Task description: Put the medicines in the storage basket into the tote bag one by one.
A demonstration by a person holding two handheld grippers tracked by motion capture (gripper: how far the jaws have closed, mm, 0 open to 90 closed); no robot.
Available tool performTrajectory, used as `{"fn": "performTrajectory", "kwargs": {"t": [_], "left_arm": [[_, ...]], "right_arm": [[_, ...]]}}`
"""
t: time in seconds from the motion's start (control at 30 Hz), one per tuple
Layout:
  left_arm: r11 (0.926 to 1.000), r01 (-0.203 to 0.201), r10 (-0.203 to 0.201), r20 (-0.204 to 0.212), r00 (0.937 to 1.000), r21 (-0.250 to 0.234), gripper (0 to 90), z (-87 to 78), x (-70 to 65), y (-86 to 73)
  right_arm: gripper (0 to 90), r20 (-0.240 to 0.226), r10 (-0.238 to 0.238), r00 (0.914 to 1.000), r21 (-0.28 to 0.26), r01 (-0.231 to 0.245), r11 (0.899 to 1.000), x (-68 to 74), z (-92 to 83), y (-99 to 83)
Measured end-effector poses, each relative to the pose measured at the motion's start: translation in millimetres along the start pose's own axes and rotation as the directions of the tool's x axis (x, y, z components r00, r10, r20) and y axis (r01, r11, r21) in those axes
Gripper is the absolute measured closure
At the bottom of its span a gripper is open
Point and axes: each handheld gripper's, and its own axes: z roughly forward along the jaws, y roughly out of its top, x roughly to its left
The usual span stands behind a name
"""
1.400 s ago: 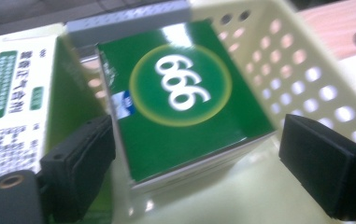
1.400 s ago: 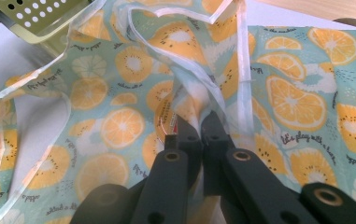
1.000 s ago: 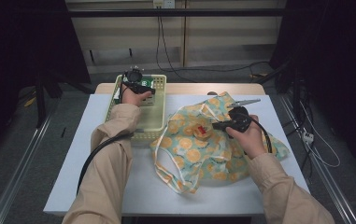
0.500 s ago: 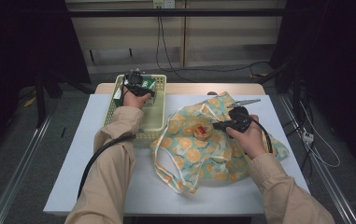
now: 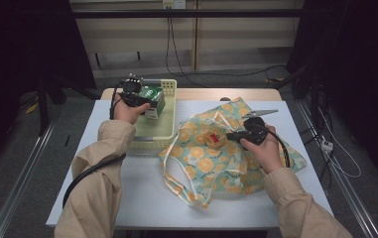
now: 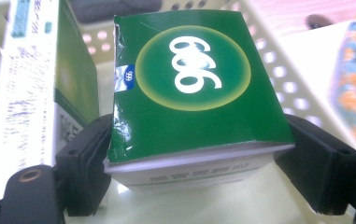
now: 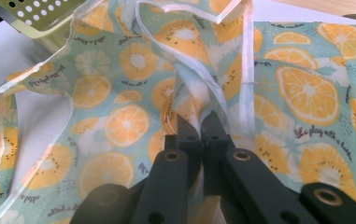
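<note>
- Two grippers are at work over a white rectangular table (image 5: 127, 198), and each has something between its jaws.
- The glossy green cardboard box (image 6: 189, 88), printed with a pale ring around white digits and white along its lower edge, is clamped across its width by the left gripper (image 5: 144, 101), one black jaw pressed to each side.
- In the high view that box is held up over the far end of the pale yellow perforated plastic basket (image 5: 169, 126); whether it touches the basket floor cannot be told.
- A second tall carton with green and white printed panels (image 6: 31, 79) stands just beside the held box inside the basket.
- The thin, crinkled fabric bag with an orange-slice pattern on pale teal (image 5: 216, 158) lies spread on the table to the right of the basket, its white-edged handles (image 5: 176, 183) trailing toward the near edge.
- The right gripper (image 7: 199, 123) has its jaws drawn nearly together, pinching a fold of the bag's cloth.
- A small red-and-tan item (image 5: 213, 139) sits at the bag's mouth, too blurred to identify.
- The person's beige sleeves (image 5: 97, 188) come in from the near edge.
</note>
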Motion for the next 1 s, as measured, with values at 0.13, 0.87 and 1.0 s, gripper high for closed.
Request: {"fn": "performTrajectory", "kwargs": {"t": [0.13, 0.87, 1.0], "left_arm": [[0.9990, -0.044, 0.044, 0.052, 0.9977, -0.007, 17.1, -26.0, -5.1, 1.4], [0.9162, -0.375, 0.400, 0.369, 0.8389, -0.141, 17.0, -106.5, -119.9, -28.4], [0.8984, -0.418, 0.434, 0.412, 0.8009, -0.134, 17.0, -93.7, -141.8, -42.2]], "right_arm": [[89.4, 0.009, -0.004, 1.0000, 0.014, 0.004, 1.000, 0.8, 2.3, -0.4], [89.3, 0.035, 0.001, 0.9994, -0.009, -0.001, 1.000, 2.0, -6.9, 6.7], [89.4, 0.034, 0.001, 0.9994, -0.015, -0.001, 1.000, 3.0, -8.8, 8.5]]}}
